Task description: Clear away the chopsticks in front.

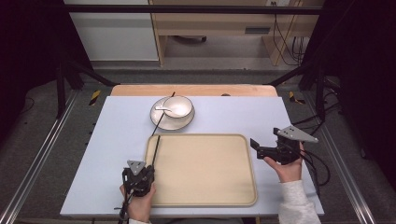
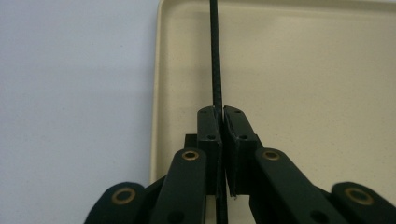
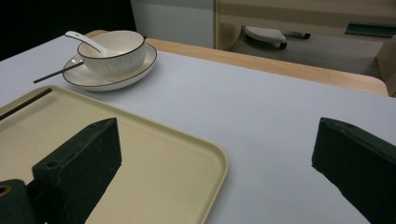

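My left gripper [image 1: 150, 169] [image 2: 222, 112] is shut on a thin black chopstick [image 1: 156, 149] [image 2: 215, 56] that runs forward along the left side of the beige tray [image 1: 205, 170] [image 2: 289, 70]. Its far end [image 3: 25, 103] shows over the tray in the right gripper view. A second black chopstick [image 1: 163, 114] [image 3: 53, 73] leans across a white plate [image 1: 180, 123] [image 3: 140, 67] beyond the tray. On that plate stands a white bowl [image 1: 178, 106] [image 3: 112, 53] with a white spoon [image 1: 164, 108] [image 3: 81, 39] in it. My right gripper [image 1: 264, 137] [image 3: 218, 126] hovers open by the tray's right edge, holding nothing.
A pale blue mat [image 1: 116, 140] covers the table, with a wooden strip [image 1: 194, 90] along its far edge. Black frame posts [image 1: 60, 79] stand at both sides, and cables [image 1: 322, 163] trail off to the right.
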